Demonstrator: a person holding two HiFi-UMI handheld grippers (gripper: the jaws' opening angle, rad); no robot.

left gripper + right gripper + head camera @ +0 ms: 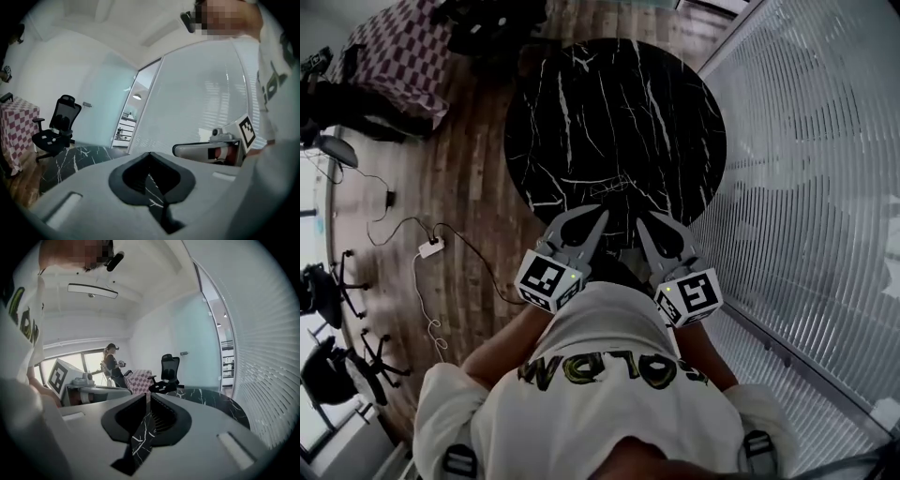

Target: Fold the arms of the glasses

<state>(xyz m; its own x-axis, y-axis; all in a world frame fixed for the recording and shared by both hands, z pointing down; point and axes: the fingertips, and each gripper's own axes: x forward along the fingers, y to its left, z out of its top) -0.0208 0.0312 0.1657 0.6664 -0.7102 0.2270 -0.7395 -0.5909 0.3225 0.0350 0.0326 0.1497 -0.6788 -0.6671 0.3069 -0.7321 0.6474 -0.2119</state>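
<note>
The glasses [602, 185] show only as a thin, faint frame lying on the round black marble table [581, 84], near its front edge. Both grippers are held up close to my chest, above and short of the table edge, and neither touches the glasses. My left gripper [601, 216] has its jaw tips meeting, with nothing between them [150, 153]. My right gripper [643, 219] has its jaws almost together; a narrow slit remains between the pads and nothing is in it [146, 397]. Both point nearly level across the table.
A ribbed glass wall [806, 169] runs along the right of the table. A checkered cloth [403, 52] covers furniture at the far left. Cables and a power strip [430, 248] lie on the wood floor, and office chairs [337, 291] stand at the left. Another person [112, 364] stands far off.
</note>
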